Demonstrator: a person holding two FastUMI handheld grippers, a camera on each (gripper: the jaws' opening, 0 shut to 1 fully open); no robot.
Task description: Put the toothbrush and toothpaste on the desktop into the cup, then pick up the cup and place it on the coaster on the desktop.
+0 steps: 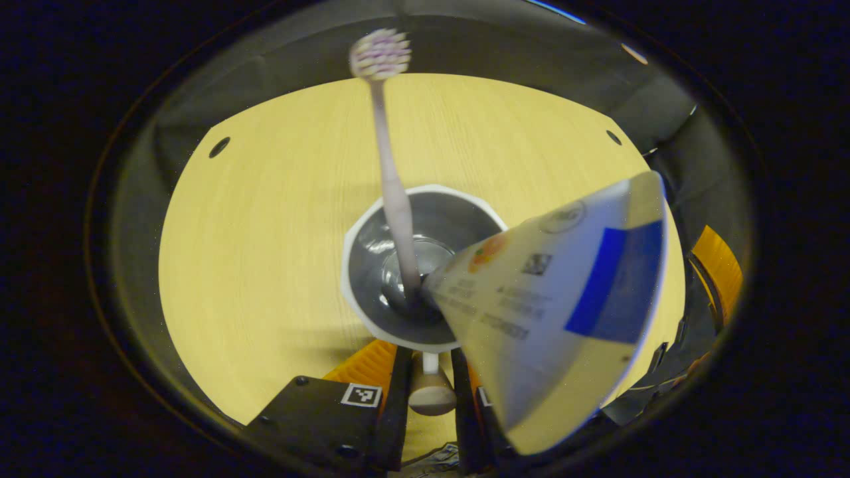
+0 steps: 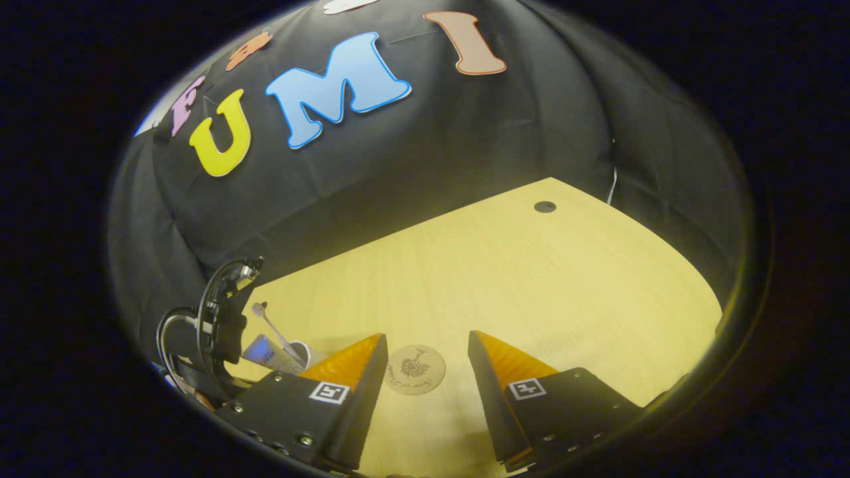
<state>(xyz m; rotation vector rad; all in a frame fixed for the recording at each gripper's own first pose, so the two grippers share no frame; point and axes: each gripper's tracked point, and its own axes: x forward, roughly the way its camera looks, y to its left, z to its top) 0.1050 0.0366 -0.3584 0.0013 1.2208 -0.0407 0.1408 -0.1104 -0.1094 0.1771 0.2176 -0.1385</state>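
Desktop (image 2: 531, 285) is carrying the cup (image 1: 372, 292), with toothpaste (image 1: 564, 299) and toothbrush (image 1: 392, 186) already standing inside, so 1 step is remaining: the coaster (image 2: 415, 370). Left gripper (image 1: 430, 388) is pinching the cup's handle (image 1: 431, 392); right gripper (image 2: 425, 378) is hanging spread apart above the coaster.

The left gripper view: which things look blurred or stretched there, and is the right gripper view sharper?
In the left gripper view the toothpaste tube looms large and soft, its print unreadable, and the toothbrush head is blurred; glare glints inside the cup. In the right gripper view the coaster is sharper, though the desktop edge bows.
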